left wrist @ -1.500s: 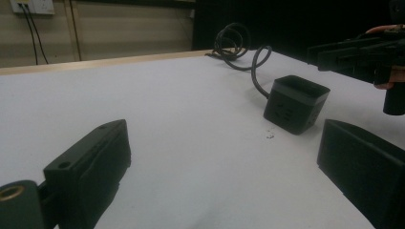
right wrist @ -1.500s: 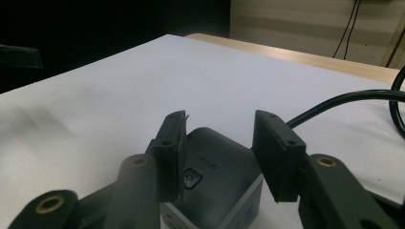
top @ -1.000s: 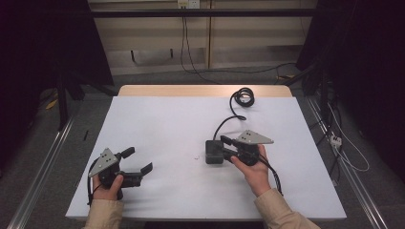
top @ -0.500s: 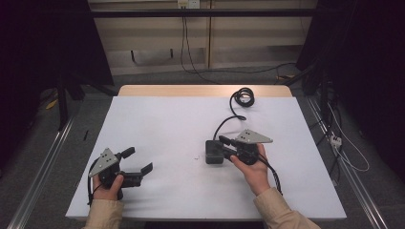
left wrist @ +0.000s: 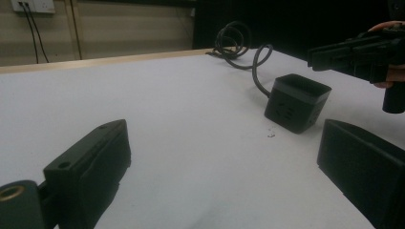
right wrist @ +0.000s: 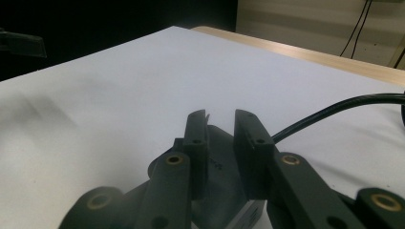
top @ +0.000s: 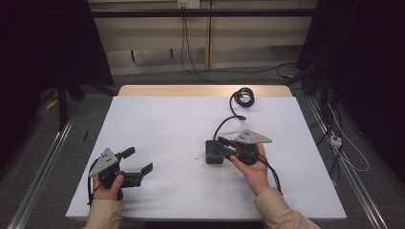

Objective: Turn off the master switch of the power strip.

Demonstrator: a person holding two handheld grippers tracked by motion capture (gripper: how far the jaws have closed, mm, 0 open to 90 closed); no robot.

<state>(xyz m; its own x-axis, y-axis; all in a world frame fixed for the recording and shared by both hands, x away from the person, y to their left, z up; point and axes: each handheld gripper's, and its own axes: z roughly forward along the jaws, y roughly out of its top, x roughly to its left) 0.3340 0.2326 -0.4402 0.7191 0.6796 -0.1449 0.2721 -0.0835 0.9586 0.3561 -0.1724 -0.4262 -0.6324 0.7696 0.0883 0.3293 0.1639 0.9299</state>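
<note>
A black socket block (top: 211,157) lies right of the table's middle, and its black cable (top: 242,97) runs to a coil at the far edge. My right gripper (top: 224,147) hangs just over the block's right part, pointing left. Its jaws have just been closing and now stand a narrow gap apart with nothing between them. In the right gripper view the block (right wrist: 222,191) lies under the right gripper (right wrist: 220,119). My left gripper (top: 138,160) rests wide open at the front left. In the left gripper view, the left gripper (left wrist: 224,167) faces the block (left wrist: 296,102).
The white table top (top: 167,119) has a wooden strip (top: 200,90) along its far edge. Loose cables (top: 348,152) lie on the floor to the right, and a metal rail (top: 43,167) runs along the left.
The right gripper's jaws have drawn closer together over the block. Both hands have stayed where they were, and the left gripper is unchanged.
</note>
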